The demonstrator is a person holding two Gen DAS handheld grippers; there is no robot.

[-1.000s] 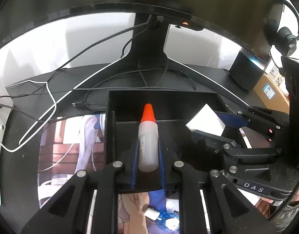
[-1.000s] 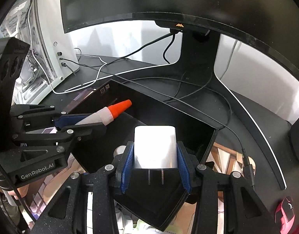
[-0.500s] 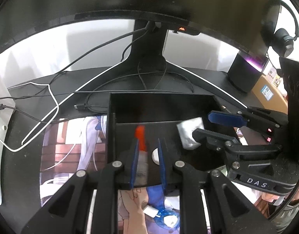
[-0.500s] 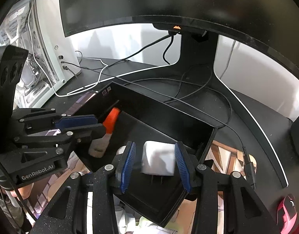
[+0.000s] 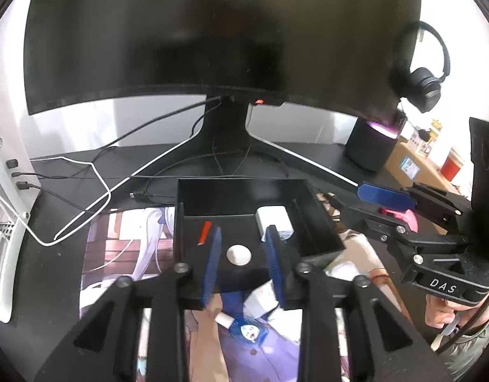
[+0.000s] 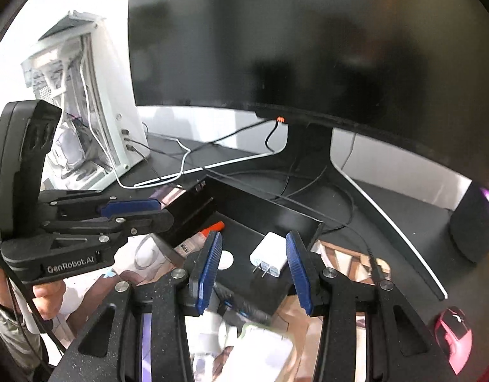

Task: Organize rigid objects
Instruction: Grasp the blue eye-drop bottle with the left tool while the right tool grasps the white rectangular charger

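Note:
A black open tray [image 5: 320, 222] [image 6: 295, 219] sits on the desk in front of the monitor. In it lie a white plug charger [image 5: 274, 221] [image 6: 269, 258], a small bottle with an orange-red cap [image 5: 203, 233] [image 6: 201, 237] and a round white disc [image 5: 239, 254] [image 6: 224, 259]. My left gripper [image 5: 243, 251] is open and empty, raised above the tray's near edge. My right gripper [image 6: 252, 259] is open and empty, raised above the charger. Each gripper shows in the other's view, the left [image 6: 136, 213] and the right [image 5: 368, 200].
A large dark monitor [image 5: 212, 31] on a stand with loose cables [image 5: 94, 172] fills the back. A white PC case [image 6: 85, 111] stands at left, a black speaker [image 5: 371, 146] and headphones [image 5: 426, 86] at right. A pink mouse [image 6: 453, 337] lies right. A printed desk mat [image 5: 123, 248] lies under the tray.
Both grippers opened and let go: the bottle and the charger dropped into the tray. Both grippers then lifted up and back from it.

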